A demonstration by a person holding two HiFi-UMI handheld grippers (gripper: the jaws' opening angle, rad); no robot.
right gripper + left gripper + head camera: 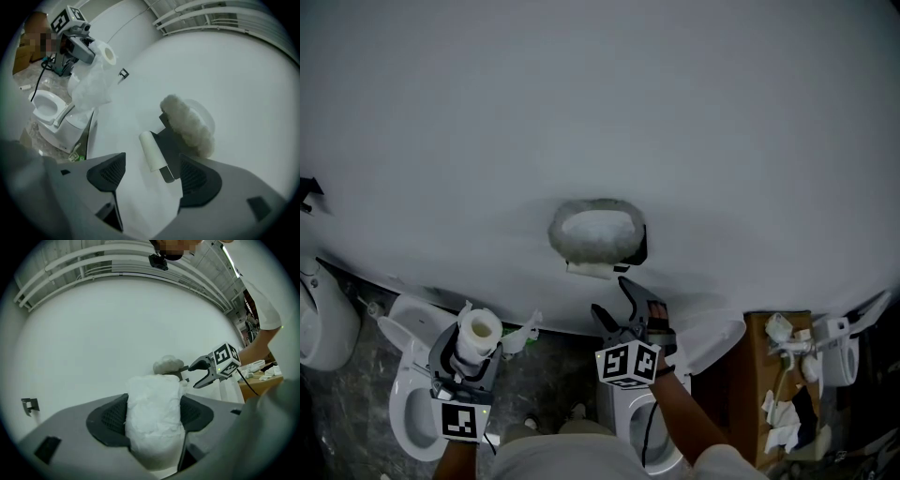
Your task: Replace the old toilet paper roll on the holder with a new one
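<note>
My left jaws (470, 356) are squeezing the new roll (152, 425), which stands up between them. I should hold it steady. My right jaws (151, 182) are wide apart with nothing in them. The old roll (153, 150) sits on the holder (171, 140) just in front of them. I should put one jaw on each side, then squeeze softly.
</note>
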